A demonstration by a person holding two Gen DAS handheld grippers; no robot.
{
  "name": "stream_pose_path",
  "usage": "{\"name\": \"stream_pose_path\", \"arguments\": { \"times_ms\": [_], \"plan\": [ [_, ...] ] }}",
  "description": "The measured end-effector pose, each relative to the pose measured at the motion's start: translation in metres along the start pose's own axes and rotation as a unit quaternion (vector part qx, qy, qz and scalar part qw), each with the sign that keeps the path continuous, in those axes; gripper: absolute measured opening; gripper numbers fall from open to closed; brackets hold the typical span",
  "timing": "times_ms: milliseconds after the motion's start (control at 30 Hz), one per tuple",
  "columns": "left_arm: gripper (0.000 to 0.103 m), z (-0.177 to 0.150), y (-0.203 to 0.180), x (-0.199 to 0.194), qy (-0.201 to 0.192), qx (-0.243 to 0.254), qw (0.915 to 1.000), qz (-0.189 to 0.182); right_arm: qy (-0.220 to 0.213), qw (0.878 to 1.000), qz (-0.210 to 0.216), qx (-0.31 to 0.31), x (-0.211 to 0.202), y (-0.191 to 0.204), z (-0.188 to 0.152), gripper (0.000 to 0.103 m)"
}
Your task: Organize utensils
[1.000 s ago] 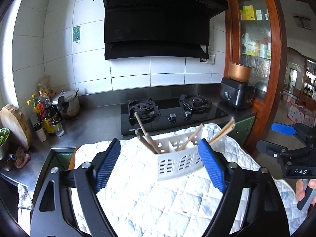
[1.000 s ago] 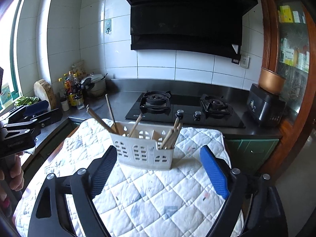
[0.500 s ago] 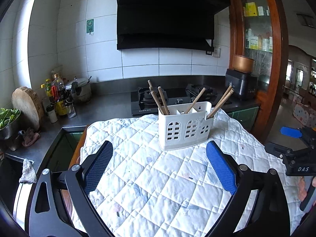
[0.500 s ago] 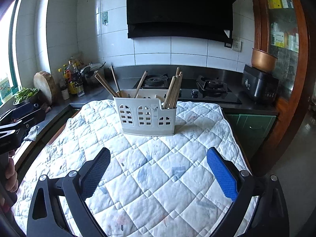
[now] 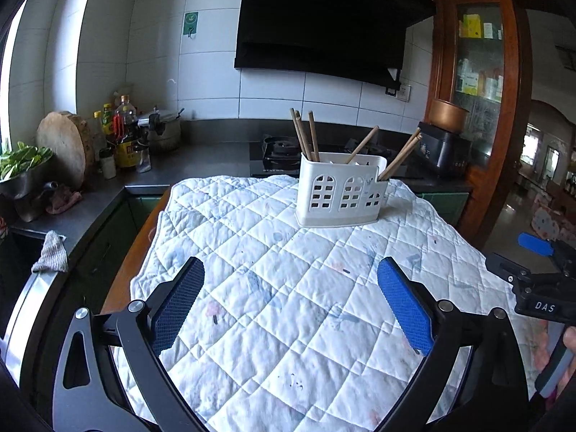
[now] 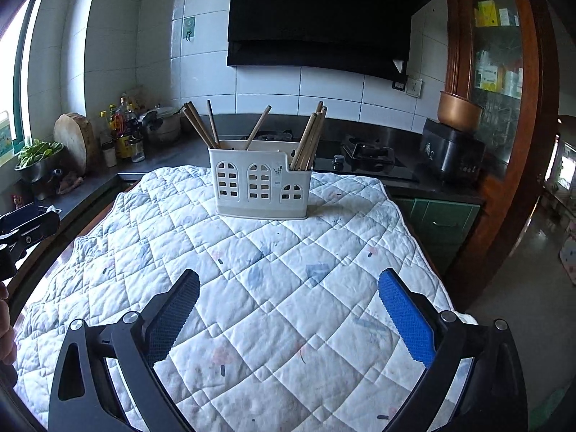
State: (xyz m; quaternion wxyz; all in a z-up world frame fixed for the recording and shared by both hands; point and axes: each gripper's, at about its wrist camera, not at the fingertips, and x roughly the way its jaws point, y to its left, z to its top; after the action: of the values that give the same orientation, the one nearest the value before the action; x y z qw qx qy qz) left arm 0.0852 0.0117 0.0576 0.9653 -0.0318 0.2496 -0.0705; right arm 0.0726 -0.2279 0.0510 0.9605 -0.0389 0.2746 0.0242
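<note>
A white plastic utensil holder (image 5: 342, 190) (image 6: 261, 180) stands upright at the far end of a quilted white cloth (image 5: 288, 288) (image 6: 252, 270). Several wooden chopsticks (image 5: 306, 136) (image 6: 309, 136) stick out of its compartments. My left gripper (image 5: 291, 273) is open and empty, well back from the holder over the near part of the cloth. My right gripper (image 6: 288, 284) is open and empty too, also well back. The right gripper shows at the right edge of the left wrist view (image 5: 536, 277).
A dark counter (image 5: 201, 165) runs behind with a gas hob (image 6: 367, 158), bottles (image 5: 122, 133), a pot (image 5: 162, 129), a round wooden board (image 5: 64, 144) and a bowl of greens (image 5: 21, 165). A black cooker (image 6: 450, 151) and a wooden cabinet (image 6: 504, 72) stand right.
Both grippers have pulled back from the holder, which now looks smaller and farther away. Both stay open and empty.
</note>
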Motion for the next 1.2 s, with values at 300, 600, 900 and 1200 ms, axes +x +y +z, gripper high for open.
{"name": "stream_pose_path", "arguments": {
  "times_ms": [300,600,900,1200],
  "plan": [
    [0.096,-0.030,-0.002,-0.013,0.013,-0.006,0.9999,-0.009,-0.005,1.000,-0.001,0.009,-0.022,0.003,-0.024,0.096],
    [0.096,-0.046,-0.012,-0.023,0.004,0.015,0.9999,0.004,-0.005,1.000,0.012,0.018,-0.030,0.001,-0.032,0.096],
    [0.096,-0.052,-0.011,-0.022,0.010,0.012,0.9999,0.002,-0.004,1.000,0.011,0.013,-0.031,0.004,-0.035,0.096],
    [0.096,-0.055,-0.010,-0.018,0.018,0.015,0.9997,0.002,-0.002,1.000,0.012,0.011,-0.029,0.005,-0.035,0.096]
  ]
}}
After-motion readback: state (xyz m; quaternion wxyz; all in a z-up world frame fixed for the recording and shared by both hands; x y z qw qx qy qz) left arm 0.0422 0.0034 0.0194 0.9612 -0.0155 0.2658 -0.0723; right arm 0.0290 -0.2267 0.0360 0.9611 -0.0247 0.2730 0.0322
